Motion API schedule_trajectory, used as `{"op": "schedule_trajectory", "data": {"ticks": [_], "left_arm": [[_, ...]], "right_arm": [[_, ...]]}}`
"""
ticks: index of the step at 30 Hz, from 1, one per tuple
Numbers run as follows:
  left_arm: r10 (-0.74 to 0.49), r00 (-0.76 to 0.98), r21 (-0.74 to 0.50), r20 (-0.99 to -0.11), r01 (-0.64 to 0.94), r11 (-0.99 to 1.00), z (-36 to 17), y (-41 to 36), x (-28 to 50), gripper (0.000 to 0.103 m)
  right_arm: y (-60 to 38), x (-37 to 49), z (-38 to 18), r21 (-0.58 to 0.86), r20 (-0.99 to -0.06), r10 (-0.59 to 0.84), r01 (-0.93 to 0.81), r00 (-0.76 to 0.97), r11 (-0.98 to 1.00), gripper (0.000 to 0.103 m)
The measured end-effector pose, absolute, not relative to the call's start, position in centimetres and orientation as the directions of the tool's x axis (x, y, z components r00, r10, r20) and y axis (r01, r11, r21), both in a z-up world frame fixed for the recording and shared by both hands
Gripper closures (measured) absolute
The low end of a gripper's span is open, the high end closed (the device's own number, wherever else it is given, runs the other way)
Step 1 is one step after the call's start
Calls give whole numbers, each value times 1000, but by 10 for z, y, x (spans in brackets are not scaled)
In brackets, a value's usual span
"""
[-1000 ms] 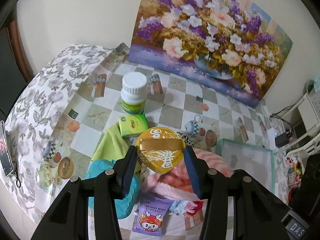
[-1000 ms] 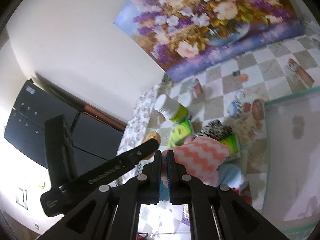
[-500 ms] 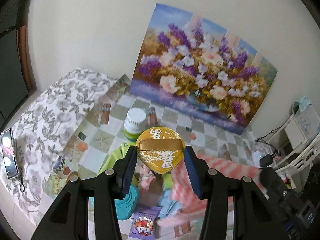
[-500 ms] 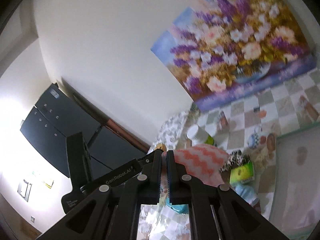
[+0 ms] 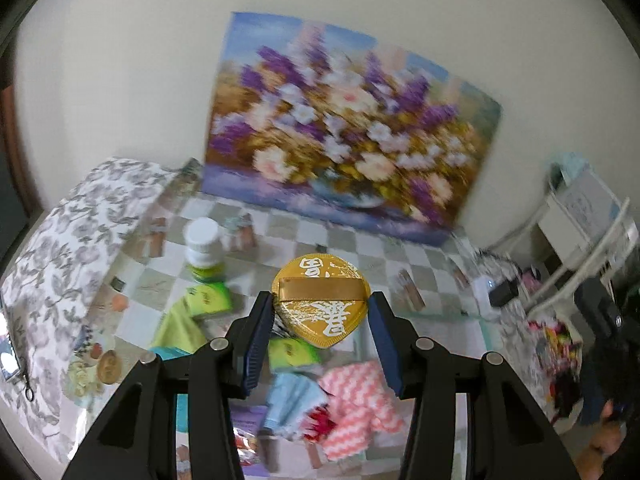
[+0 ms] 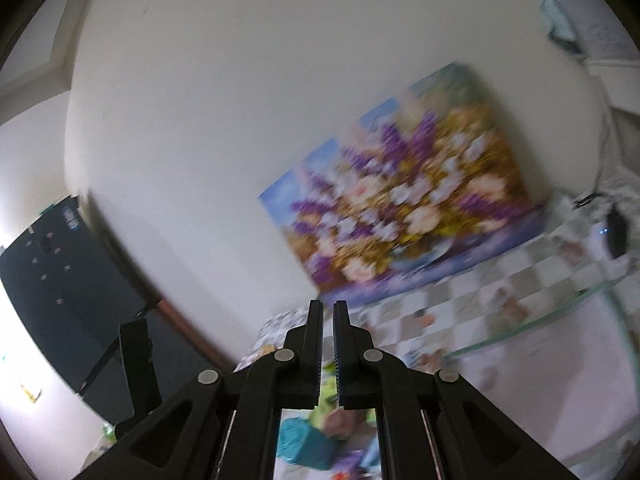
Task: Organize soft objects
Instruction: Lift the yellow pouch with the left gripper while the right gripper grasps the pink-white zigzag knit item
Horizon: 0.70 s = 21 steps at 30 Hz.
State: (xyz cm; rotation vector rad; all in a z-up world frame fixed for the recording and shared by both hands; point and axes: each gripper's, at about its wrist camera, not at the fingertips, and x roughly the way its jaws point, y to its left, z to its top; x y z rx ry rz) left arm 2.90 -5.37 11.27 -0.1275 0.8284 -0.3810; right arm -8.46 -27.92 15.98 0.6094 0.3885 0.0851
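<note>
My left gripper (image 5: 320, 312) is shut on a round gold puff (image 5: 320, 300) with a ribbon band and white characters, held high above the table. Below it lie a pink-and-white zigzag cloth (image 5: 360, 408), a light blue cloth (image 5: 292, 400), a green cloth (image 5: 176, 332) and a teal soft item (image 6: 296, 440). My right gripper (image 6: 327, 320) is shut with nothing visible between its jaws, raised and pointing at the wall. The pink cloth does not show in the right wrist view.
A white bottle with green label (image 5: 202, 248) and green boxes (image 5: 210, 300) stand on the checkered tablecloth (image 5: 360, 248). A flower painting (image 5: 344, 124) leans on the wall. A glass tray rim (image 6: 532, 324) lies at right. A purple wipes pack (image 5: 244, 424) lies near.
My right gripper held the pink zigzag cloth and lifted it; the cloth now lies on the table and the gripper is raised empty. My left gripper rose with the puff and shifted right.
</note>
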Motion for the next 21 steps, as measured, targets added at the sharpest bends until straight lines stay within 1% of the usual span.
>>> {"op": "schedule_trajectory", "data": {"ticks": [2,4,7,8,10,16,21], "left_arm": [[-387,588,-246,-710,307,919,107,-67,28,53],[-397,554,-252,-732,320,913,98,-75,30,53],[-382,486,-248,-786,318,915,78,-86,37,53],[-373,461,-249,-805,308,918,68,-88,40,53],[-362,422,-256,-831,286,923,53,-89,46,53],[-296,322,-242,-899,197,950,13,-84,58,53],[-280,261,-254,-924,130,958,-7,-75,66,53]], "right_arm": [[-290,-86,156,558,-360,142,91,922,825,98],[-298,-80,145,552,-426,120,153,897,820,98],[-300,-63,119,472,-575,54,277,816,837,97],[-299,-56,109,450,-616,50,299,786,841,94],[-299,-45,88,431,-684,66,330,727,840,94],[-287,-22,42,367,-797,105,338,594,867,94],[-268,-8,8,354,-848,169,299,503,886,94]]}}
